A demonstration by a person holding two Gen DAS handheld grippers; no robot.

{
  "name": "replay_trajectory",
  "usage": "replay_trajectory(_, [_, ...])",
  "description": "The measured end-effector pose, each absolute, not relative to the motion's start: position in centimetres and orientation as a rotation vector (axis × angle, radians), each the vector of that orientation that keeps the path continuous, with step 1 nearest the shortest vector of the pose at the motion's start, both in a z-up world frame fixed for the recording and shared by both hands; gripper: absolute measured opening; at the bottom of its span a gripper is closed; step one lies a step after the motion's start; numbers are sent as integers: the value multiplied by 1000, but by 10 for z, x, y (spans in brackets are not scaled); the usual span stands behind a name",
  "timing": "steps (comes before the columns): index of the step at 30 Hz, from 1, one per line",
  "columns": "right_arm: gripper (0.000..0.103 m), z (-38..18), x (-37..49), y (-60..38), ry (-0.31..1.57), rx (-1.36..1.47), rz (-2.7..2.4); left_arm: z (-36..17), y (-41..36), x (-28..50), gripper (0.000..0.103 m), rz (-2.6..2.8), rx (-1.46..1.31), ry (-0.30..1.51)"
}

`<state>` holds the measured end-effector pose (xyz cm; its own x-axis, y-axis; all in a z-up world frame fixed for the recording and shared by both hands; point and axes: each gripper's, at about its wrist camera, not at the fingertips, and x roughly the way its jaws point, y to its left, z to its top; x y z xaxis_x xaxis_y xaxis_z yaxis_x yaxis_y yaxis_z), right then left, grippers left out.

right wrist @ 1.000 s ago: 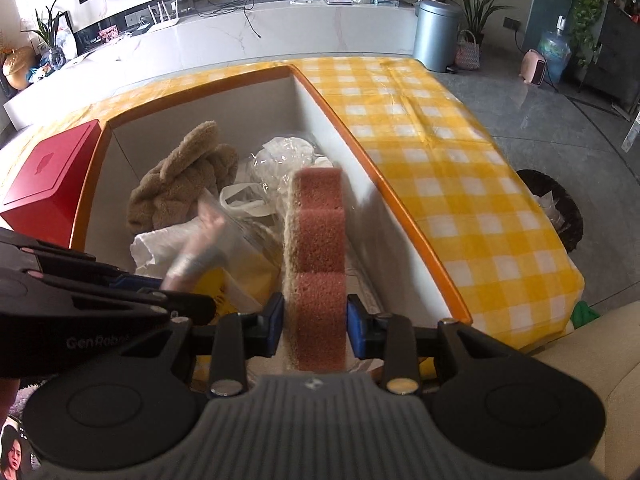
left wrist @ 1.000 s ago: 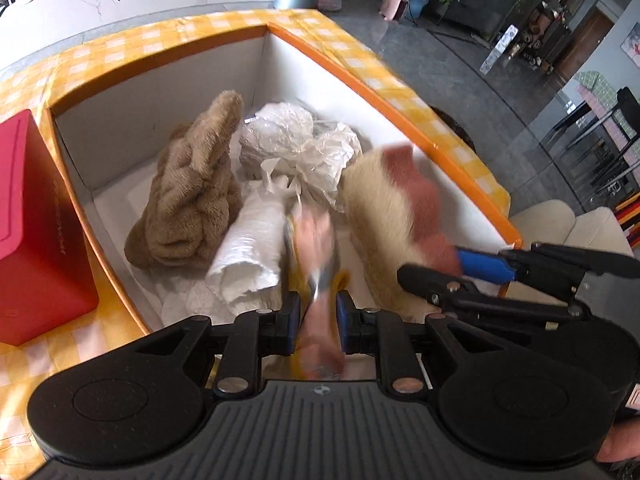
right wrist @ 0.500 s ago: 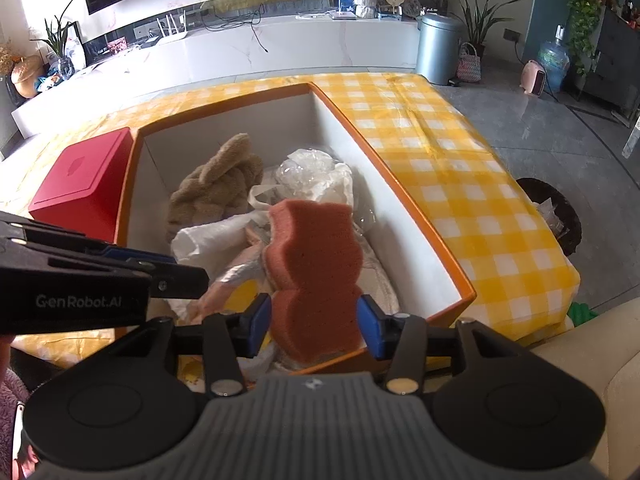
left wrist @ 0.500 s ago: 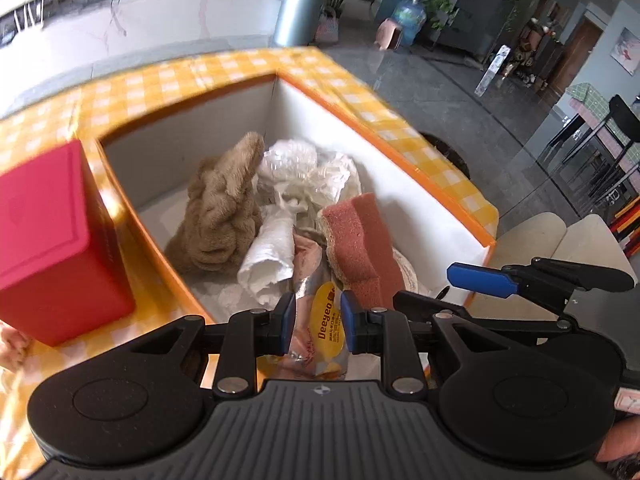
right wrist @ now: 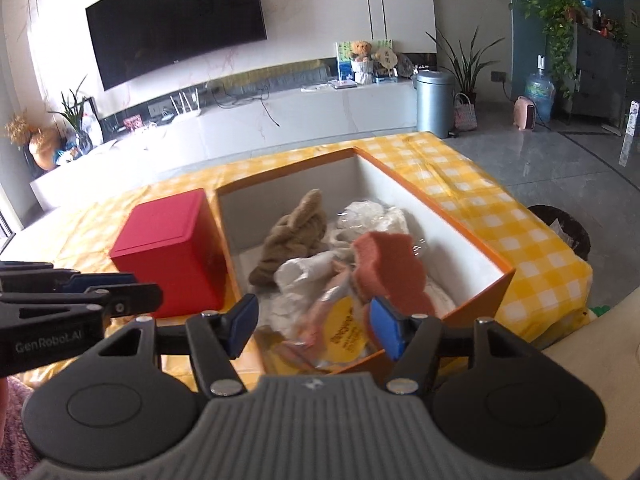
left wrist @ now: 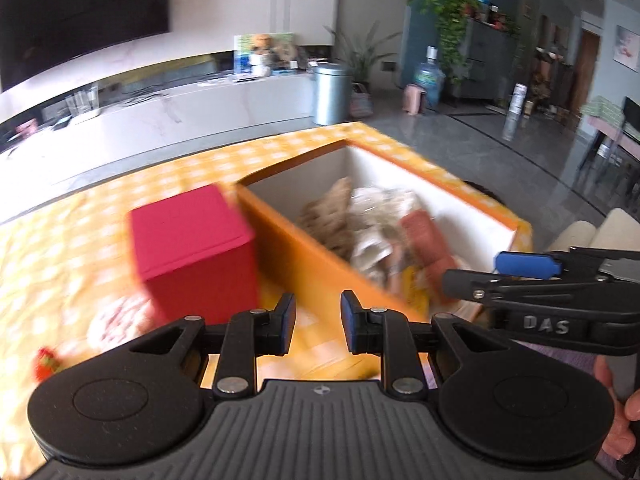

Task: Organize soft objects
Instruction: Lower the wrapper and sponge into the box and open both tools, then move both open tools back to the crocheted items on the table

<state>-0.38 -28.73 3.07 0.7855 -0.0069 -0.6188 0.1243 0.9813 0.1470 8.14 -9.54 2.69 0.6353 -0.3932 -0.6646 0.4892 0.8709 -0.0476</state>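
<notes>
- Motion blur smears the table in the left wrist view. The left gripper [left wrist: 318, 322] has its jaws a little apart with nothing between them; only the checked cloth [left wrist: 72, 236] and the box's near wall show through the gap.
- Just beyond the left finger stands the red box [left wrist: 192, 256], on the cloth.
- Ahead and to the right of the jaws sits the orange box [left wrist: 312, 256], white inside. It holds a brown towel [left wrist: 328, 216], white bags [left wrist: 380, 208], a pink sponge [left wrist: 424, 240] and a yellow packet [left wrist: 414, 292]; all are blurred.
- The right gripper [left wrist: 520, 276] reaches in from the right, over the box's near right corner. A hand [left wrist: 624, 412] shows at the right edge.
- To the left of the left finger lie a pink-and-white blur and a small red thing [left wrist: 44, 362]; I cannot tell what they are.
- In the right wrist view the right gripper [right wrist: 316, 326] is open, and its jaws have just been widening. The sponge [right wrist: 388, 272] lies free in the box [right wrist: 484, 248], just beyond the right pad, leaning on the pile; whether it touches the pad I cannot tell.
- Between and beyond the pads lie the packet [right wrist: 348, 332] and the bags [right wrist: 304, 276]; the towel [right wrist: 292, 240] is farther ahead.
- The red box [right wrist: 168, 252] stands ahead to the left, close against the orange box, with the left gripper [right wrist: 100, 288] in front of it.
</notes>
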Motion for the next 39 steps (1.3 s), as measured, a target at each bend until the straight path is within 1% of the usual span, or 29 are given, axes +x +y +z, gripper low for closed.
replay_trajectory(9, [62,21,-17,-233,658,129,18,1,-29,60,27,-396,52,788])
replay_trajectory(16, [62,13,-14,-199,703,110,59,-3,8,55,27,-322,24,795])
replay_trajectory(30, [62,0,15,-134,765,33,166,-19,69,62,27,-209,-57,846])
replay_trajectory(39, [62,-11,42,-103,802,2,221,-26,89,74,27,-173,-94,868])
